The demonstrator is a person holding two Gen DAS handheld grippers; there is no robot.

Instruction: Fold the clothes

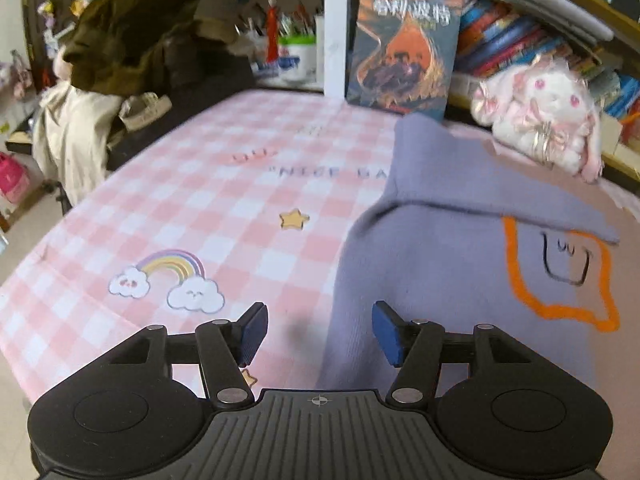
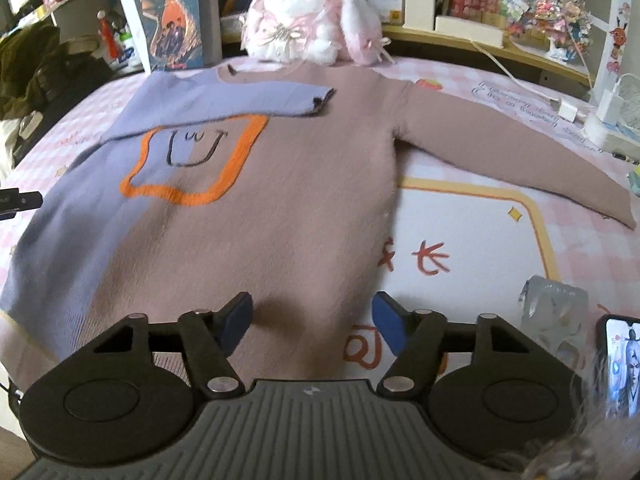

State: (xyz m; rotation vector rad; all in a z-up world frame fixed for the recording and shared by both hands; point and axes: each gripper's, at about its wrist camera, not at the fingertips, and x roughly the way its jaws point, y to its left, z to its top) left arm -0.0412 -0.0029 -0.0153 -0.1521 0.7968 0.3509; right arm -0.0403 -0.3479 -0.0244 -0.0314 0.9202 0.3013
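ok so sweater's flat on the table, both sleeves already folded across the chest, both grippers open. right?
Not quite: only the purple sleeve is folded across the chest. The pink sleeve lies stretched out to the side, as the right wrist view shows. The sweater does lie flat, with the left gripper and right gripper both open.

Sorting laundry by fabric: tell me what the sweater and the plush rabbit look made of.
Sweater: apparently a soft knit, matte and slightly fuzzy, with fine ribbing along the purple side; the fibre cannot be told. Plush rabbit: long fluffy pile, probably synthetic, white and pink, with shinier ribbon bows.
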